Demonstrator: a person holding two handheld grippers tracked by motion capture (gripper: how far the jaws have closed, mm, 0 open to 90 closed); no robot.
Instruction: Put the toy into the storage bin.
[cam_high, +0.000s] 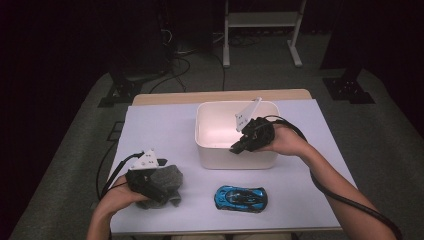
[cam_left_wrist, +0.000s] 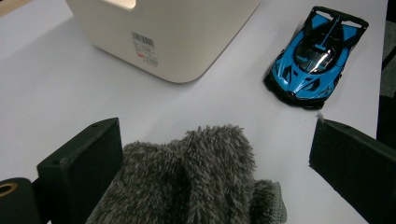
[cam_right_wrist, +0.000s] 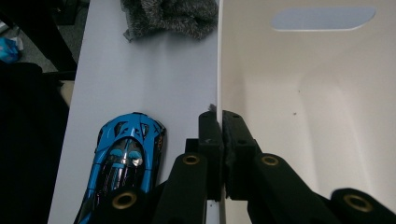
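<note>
Black jaws of the right gripper are clamped on the near wall of the white bin. Left gripper jaws stand apart astride the grey fuzzy cloth. Blue toy car lies before the bin.

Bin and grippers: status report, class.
Right gripper shut on bin wall. Left gripper open around grey cloth. Blue car beside, not blocking.

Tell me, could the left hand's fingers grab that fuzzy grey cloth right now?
Probably yes: the left gripper stands open with its fingers either side of the grey cloth, and nothing lies between.
</note>
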